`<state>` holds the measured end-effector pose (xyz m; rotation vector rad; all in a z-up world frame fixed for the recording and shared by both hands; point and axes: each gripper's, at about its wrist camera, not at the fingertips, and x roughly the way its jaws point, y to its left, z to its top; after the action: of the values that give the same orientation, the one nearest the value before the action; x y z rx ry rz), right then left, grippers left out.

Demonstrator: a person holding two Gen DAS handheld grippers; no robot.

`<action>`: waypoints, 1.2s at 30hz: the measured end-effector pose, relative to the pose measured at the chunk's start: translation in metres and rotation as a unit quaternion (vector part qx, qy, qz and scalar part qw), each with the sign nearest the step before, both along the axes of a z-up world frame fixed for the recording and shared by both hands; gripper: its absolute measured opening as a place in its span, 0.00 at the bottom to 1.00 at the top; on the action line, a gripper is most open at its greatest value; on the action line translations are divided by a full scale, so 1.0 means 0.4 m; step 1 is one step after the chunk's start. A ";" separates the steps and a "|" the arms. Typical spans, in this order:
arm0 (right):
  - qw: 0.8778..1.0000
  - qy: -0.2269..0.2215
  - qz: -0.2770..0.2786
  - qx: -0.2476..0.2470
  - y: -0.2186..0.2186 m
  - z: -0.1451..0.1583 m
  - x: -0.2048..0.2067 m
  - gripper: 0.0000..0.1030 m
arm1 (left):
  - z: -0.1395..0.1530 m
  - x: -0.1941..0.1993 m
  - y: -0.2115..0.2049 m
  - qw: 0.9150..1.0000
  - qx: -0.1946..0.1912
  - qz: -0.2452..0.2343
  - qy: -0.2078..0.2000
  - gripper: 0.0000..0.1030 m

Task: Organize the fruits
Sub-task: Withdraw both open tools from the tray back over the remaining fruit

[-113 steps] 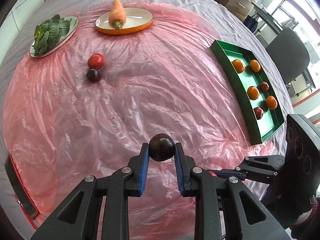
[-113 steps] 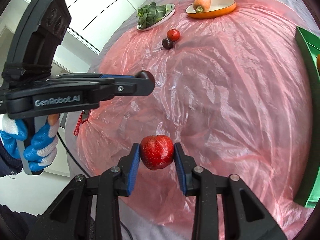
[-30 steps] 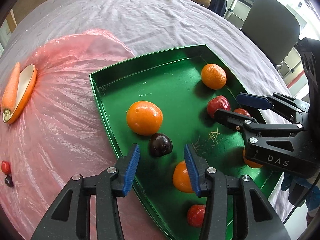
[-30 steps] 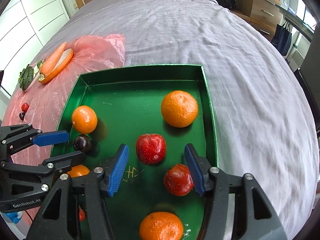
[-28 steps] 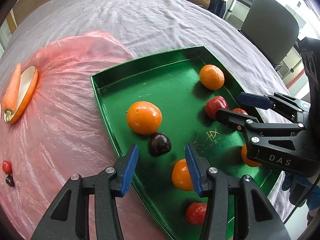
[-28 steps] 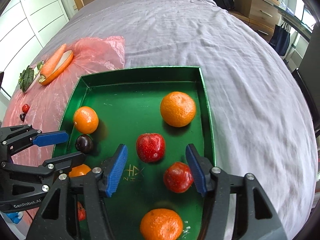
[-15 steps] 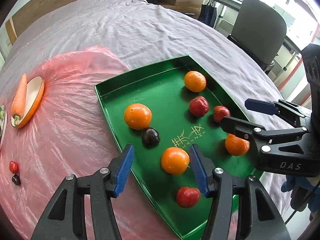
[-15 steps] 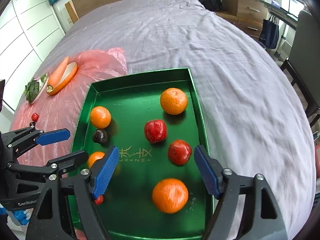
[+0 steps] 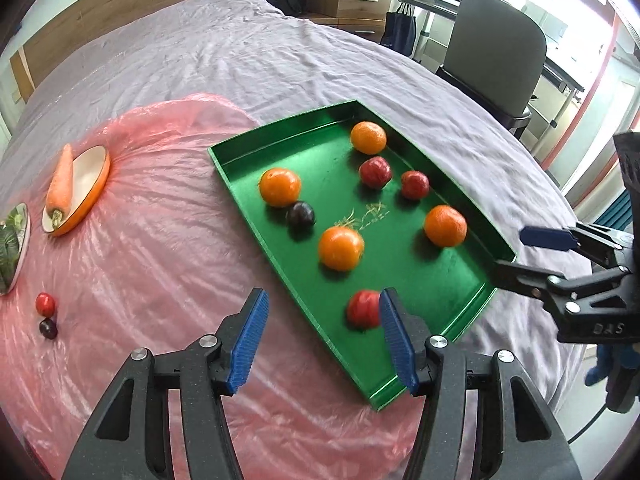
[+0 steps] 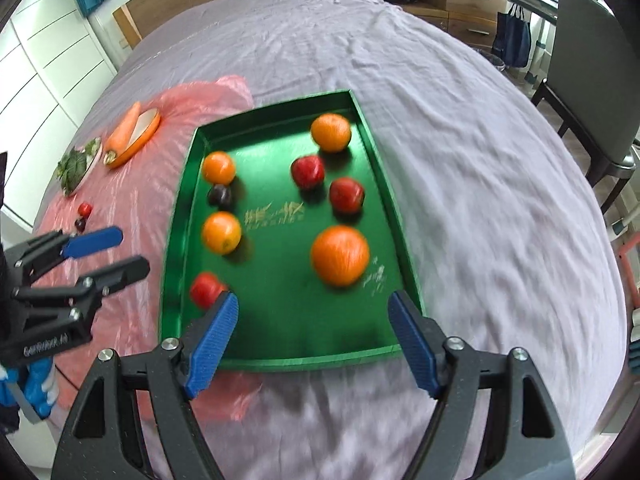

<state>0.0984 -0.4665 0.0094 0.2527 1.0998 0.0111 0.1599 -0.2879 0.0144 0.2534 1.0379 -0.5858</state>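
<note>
- Hovering over the green tray (image 9: 460, 296), both tools empty: left gripper (image 9: 320, 336) jaws apart, right gripper (image 10: 312, 336) jaws spread wide.
- Tray holds oranges, red fruits, one dark plum (image 9: 300, 214).
- Remaining: small red fruit (image 9: 45, 303) and dark fruit (image 9: 48, 328), touching or nearly so, far left on the pink sheet (image 9: 140, 260).
- Take one per gripper; approach steeply, close gently.

A bed (image 9: 248, 52) with a creased grey-lilac cover carries everything. On it lies a pink plastic sheet (image 9: 160, 264) and a green tray (image 9: 460, 288), whose left part overlaps the sheet. On the sheet sit an orange-rimmed dish (image 9: 94, 188), a plate of greens (image 9: 18, 240), and two small fruits (image 9: 46, 314) touching.
</note>
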 end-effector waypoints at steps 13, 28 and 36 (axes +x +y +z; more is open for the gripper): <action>0.993 0.065 0.065 0.073 0.180 -0.024 -0.143 1.00 | -0.018 -0.040 0.221 0.998 0.028 0.051 0.011 0.50; 0.972 0.105 0.174 0.117 0.433 -0.056 -0.114 1.00 | -0.069 -0.078 0.461 0.990 0.052 0.122 0.038 0.50; 0.960 0.103 0.228 0.128 0.538 -0.048 -0.060 1.00 | -0.087 -0.083 0.570 0.983 0.055 0.168 0.041 0.50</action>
<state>0.0744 -0.2512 -0.0099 0.2296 1.3471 0.5530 0.1268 -0.0599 -0.0204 0.1477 1.1638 -0.2355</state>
